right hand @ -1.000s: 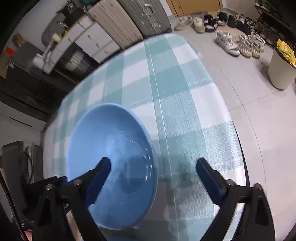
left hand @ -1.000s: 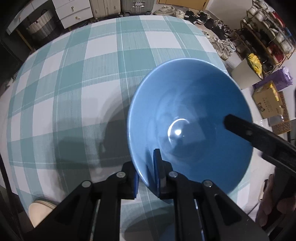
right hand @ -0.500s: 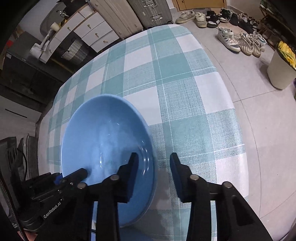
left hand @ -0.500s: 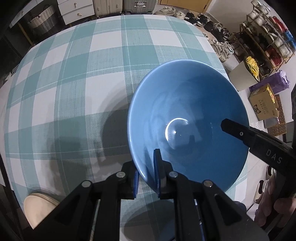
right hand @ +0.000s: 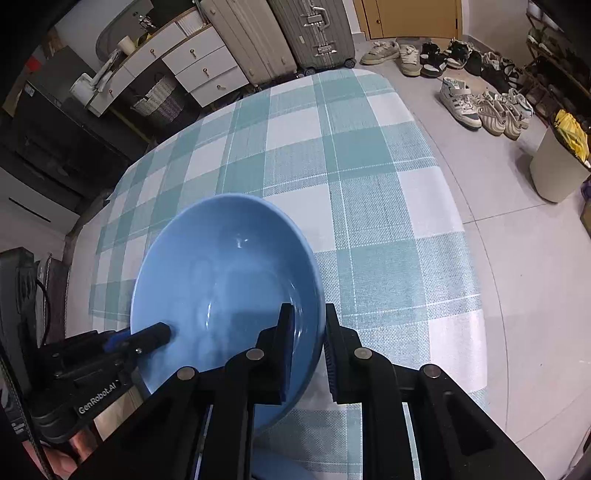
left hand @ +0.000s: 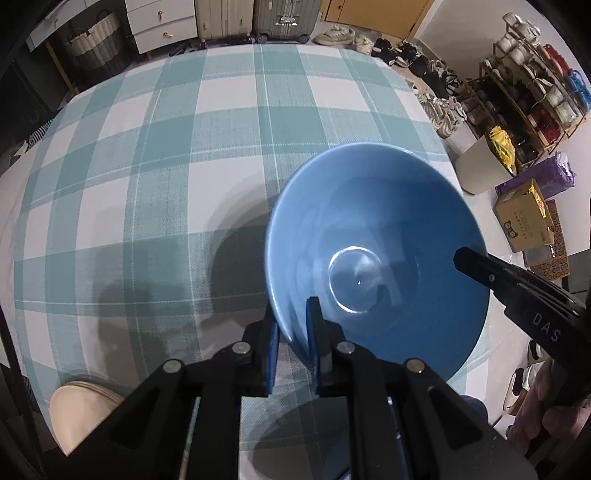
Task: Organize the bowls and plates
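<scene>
A blue bowl is held above the teal and white checked tablecloth. My left gripper is shut on the bowl's near rim. My right gripper is shut on the rim of the same bowl at its right side. The right gripper shows in the left wrist view, reaching over the bowl's right rim. The left gripper shows in the right wrist view at the bowl's left rim. A cream plate or bowl lies at the table's near left edge.
The table edge curves on the right, with floor beyond. A bin, shoes, a shoe rack and a cardboard box stand to the right. Suitcases and drawers stand behind the table.
My right gripper went from wide open to shut on the bowl's right rim. The bowl, still held by my left gripper, shifted slightly relative to the table.
</scene>
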Demonstrator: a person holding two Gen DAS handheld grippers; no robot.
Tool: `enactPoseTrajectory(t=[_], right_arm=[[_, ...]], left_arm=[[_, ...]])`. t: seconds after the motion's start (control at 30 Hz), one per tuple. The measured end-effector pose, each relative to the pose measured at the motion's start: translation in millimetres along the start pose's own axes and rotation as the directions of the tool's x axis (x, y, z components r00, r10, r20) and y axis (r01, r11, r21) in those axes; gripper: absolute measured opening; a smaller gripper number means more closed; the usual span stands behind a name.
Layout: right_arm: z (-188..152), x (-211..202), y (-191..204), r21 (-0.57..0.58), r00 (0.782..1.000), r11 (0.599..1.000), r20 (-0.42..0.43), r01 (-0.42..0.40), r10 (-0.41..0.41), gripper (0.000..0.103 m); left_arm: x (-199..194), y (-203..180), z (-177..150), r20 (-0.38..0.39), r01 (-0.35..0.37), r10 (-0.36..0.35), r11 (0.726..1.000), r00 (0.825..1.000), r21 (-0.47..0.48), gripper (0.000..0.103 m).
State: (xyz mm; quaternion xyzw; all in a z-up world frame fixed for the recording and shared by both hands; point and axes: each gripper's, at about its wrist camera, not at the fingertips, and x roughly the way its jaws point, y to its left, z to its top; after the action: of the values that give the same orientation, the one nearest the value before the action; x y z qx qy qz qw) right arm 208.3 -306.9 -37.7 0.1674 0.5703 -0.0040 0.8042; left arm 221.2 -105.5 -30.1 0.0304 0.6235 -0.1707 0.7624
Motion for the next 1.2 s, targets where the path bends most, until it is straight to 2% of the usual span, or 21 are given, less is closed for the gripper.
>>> enactPoseTrajectory(t=[0.37,0.73,0.93,1.2], right_arm=[[-3.2,-11.9,-2.8,-0.006,0.999,1.000,0.044,-0.019,0.020,0.015],[-1.9,9.5,-8.3,0.020,0.998,0.998,-0.012,-0.059,0.059,0.014],[-0.8,13.7,-7.2,0.010,0.998,0.998,-0.010,-0.054,0.054,0.014],[-1.7,13.5,-2.2,-0.035,1.000,0.999,0.003,-0.013,0.013,0.008]], left_arm=[[0.8,2.1,-1.2,0.017,0.007,-0.007,1.000,1.000,-0.010,0.012],[9.7,2.0,1.4,0.013,-0.005,0.005,1.000,1.000,-0.004,0.012],[11.7,6.0,2.9,0.016,0.025,-0.024,0.999,1.000,-0.028,0.012],[13.8,3.1,2.0,0.037,0.005,-0.003,0.999,0.999,-0.031,0.011]])
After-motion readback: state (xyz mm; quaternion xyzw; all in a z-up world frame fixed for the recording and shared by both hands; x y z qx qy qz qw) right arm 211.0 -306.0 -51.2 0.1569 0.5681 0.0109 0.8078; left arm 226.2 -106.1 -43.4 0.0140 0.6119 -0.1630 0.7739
